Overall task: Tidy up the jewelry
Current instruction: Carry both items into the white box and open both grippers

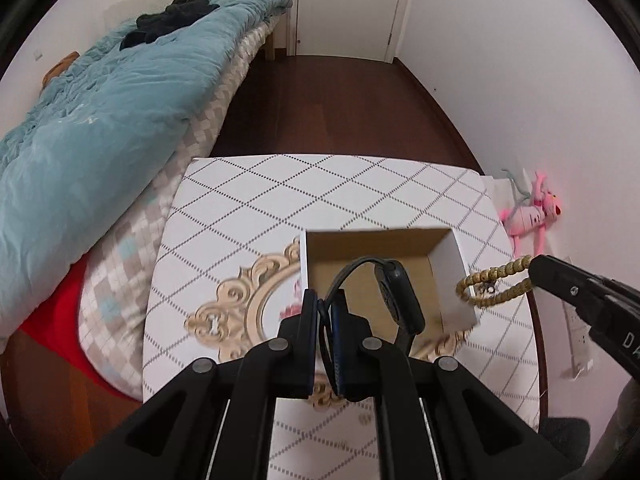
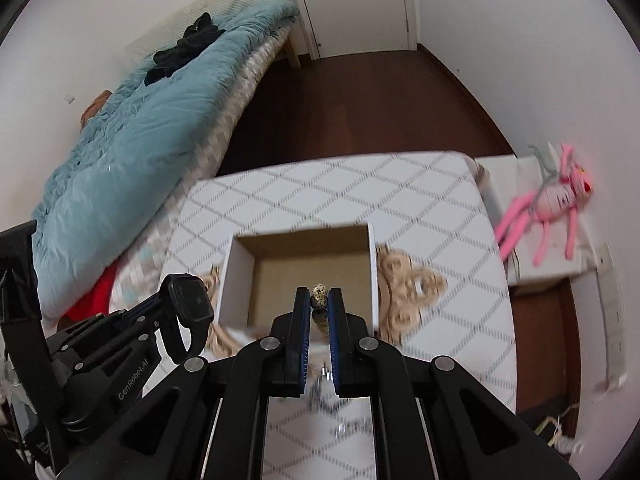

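- Left gripper [image 1: 325, 312] pinches watch [image 1: 396, 300] by thin strap above box [image 1: 456, 280]; it could swing or slip out.
- Right gripper [image 2: 319, 300] clamps bead bracelet [image 1: 494, 286] by one bead; dangling loop may snag the box rim.

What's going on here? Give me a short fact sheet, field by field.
Left gripper: shut on a black watch by its strap
Right gripper: shut on a speckled bead bracelet
Box: open, white walls, brown inside, no jewelry visible in it
Table: white, diamond pattern
Background: bed with teal duvet, pink plush toy
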